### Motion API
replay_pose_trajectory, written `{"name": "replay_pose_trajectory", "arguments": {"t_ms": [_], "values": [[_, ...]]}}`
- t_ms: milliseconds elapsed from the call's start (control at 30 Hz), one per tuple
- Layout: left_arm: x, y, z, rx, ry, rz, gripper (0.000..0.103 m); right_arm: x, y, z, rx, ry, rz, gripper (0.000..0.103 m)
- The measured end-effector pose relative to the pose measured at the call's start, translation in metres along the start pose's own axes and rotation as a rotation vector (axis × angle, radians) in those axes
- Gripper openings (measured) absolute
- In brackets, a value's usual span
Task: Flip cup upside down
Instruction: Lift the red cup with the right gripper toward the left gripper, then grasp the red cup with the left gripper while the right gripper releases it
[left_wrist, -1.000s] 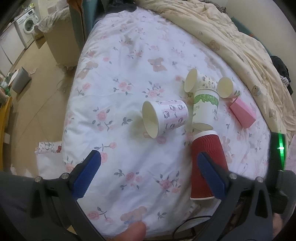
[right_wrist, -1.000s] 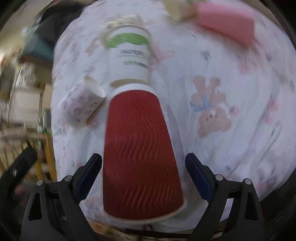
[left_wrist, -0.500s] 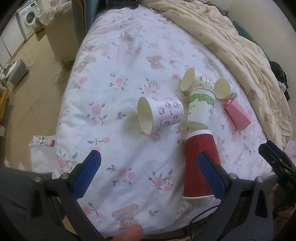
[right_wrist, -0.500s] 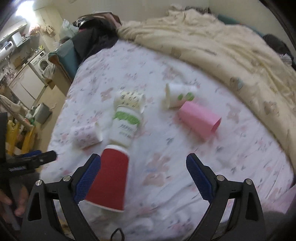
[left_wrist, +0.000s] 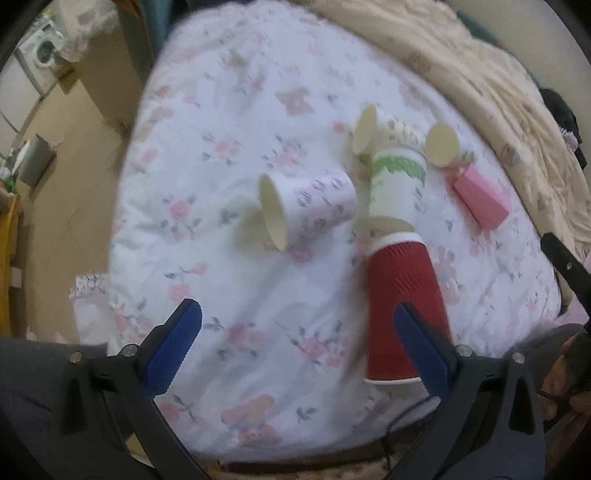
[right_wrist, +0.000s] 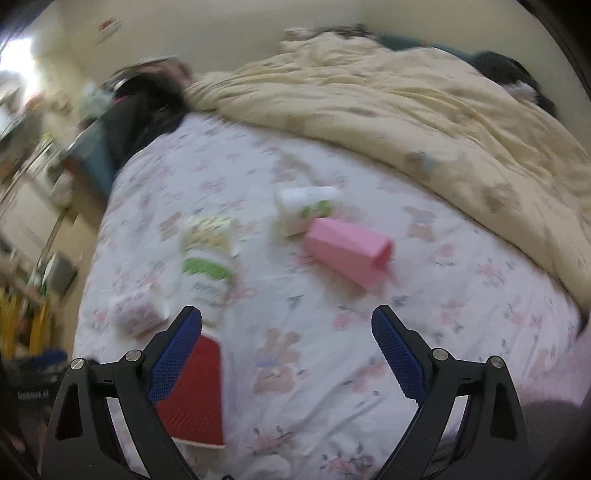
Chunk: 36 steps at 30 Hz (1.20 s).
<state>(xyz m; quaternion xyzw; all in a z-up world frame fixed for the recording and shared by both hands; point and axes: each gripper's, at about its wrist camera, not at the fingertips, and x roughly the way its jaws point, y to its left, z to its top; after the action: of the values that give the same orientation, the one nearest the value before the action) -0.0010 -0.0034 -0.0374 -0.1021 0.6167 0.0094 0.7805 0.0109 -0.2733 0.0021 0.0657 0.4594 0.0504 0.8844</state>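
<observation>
1. The left tongs (left_wrist: 297, 345) hang wide open over the near edge of the bed, gripping nothing; their blue pads (left_wrist: 173, 350) are well apart. The right tongs (right_wrist: 286, 354) are open and empty too. A second ago they straddled the red cup; now they have drawn back and up, so it lies low and left of them.
2. The red ribbed paper cup with a white rim (left_wrist: 400, 314) stands mouth down on the floral white quilt (left_wrist: 229, 266), near the bed's front edge. It has not shifted over the last second. With the right tongs clear of it, my judgement is that this flip is done and released.
3. Just behind it stands the tall white paper cup with a green band (left_wrist: 397, 188), also inverted, almost touching the red one. A careless pass here could knock both.
4. Left of those, the white paper cup with small pink prints (left_wrist: 310, 206) lies on its side, mouth toward the left tongs. It is likely the next candidate, with open quilt before it.
5. Farther back, a patterned paper cup (left_wrist: 384, 133) and a smaller white paper cup (left_wrist: 443, 146) lie on their sides, and a pink paper cup (right_wrist: 347, 254) lies to the right.
6. Beyond everything, a rumpled cream blanket (right_wrist: 406, 110) covers the bed's far side.
</observation>
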Motion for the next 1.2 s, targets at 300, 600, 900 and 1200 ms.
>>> {"name": "replay_pose_trajectory", "arguments": {"t_ms": [300, 600, 900, 1200], "values": [[0.040, -0.069, 0.025, 0.037, 0.205, -0.016, 0.101, 0.002, -0.027, 0.002, 0.103, 0.037, 0.041, 0.096], [0.101, -0.095, 0.029, 0.029, 0.361, 0.030, 0.095, 0.007, -0.038, 0.003, 0.159, 0.063, 0.071, 0.096], [0.118, -0.095, 0.024, 0.010, 0.408, 0.005, 0.067, 0.012, -0.036, 0.004, 0.154, 0.083, 0.081, 0.096], [0.086, -0.088, 0.019, 0.045, 0.333, -0.041, 0.066, 0.014, -0.035, 0.004, 0.151, 0.091, 0.077, 0.096]]}}
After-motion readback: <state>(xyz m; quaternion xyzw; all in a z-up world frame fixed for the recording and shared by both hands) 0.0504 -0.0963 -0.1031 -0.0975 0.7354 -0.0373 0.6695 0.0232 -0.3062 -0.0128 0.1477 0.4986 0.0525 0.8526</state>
